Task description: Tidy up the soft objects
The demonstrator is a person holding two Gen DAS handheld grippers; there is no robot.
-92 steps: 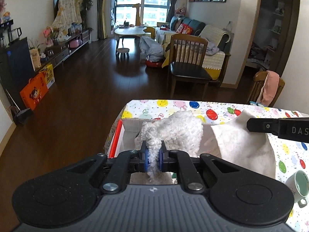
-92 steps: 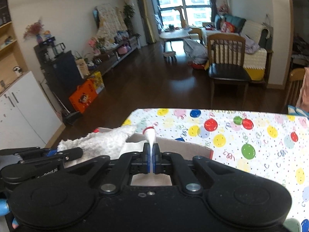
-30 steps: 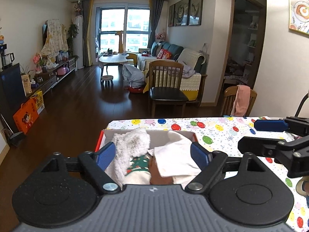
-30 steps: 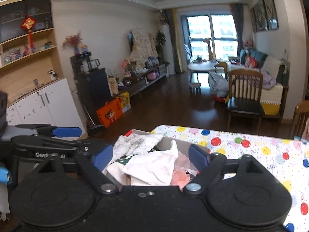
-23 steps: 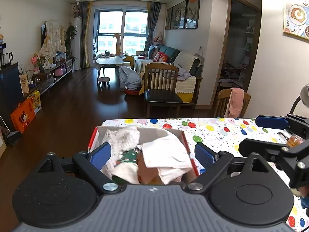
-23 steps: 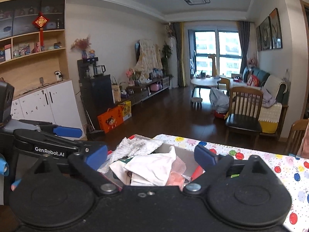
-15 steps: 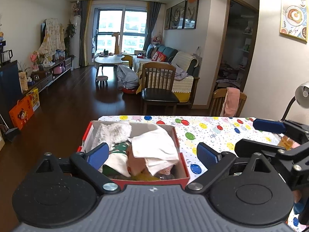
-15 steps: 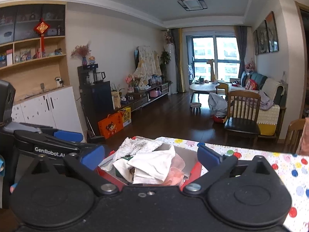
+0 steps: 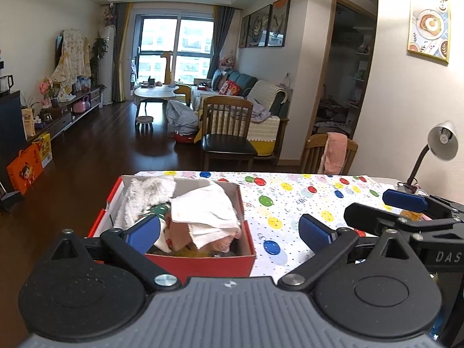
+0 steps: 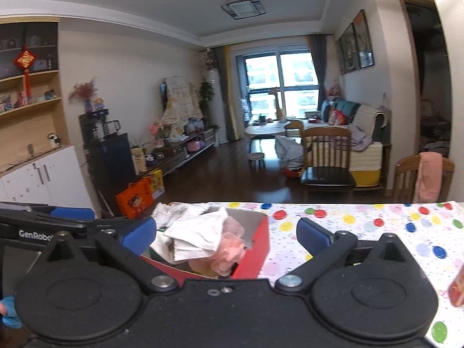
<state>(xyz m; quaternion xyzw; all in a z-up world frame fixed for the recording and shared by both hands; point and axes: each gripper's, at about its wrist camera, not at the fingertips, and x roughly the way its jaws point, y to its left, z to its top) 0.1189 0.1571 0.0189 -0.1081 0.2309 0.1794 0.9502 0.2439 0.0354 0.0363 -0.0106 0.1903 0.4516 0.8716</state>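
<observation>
A red cardboard box [image 9: 203, 262] stands on the table with the balloon-print cloth [image 9: 304, 200]. In it lie a fluffy white towel [image 9: 145, 194], a folded white cloth [image 9: 206, 211] and a pink cloth [image 10: 229, 243]. My left gripper [image 9: 229, 230] is open and empty, held back from the box's near wall. My right gripper [image 10: 224, 235] is open and empty, to the right of the left one, also behind the box [image 10: 255, 249]. The right gripper shows in the left wrist view [image 9: 403, 203], and the left gripper shows in the right wrist view [image 10: 66, 214].
A grey desk lamp [image 9: 438, 145] stands at the table's right. A wooden chair with a pink towel [image 9: 333, 152] is behind the table, another chair [image 9: 226, 133] beyond it. A red object [image 10: 456, 288] lies at the right edge.
Both grippers let go of the towel and white cloth, opened wide, and drew back and up from the box. The cloths now lie in the box.
</observation>
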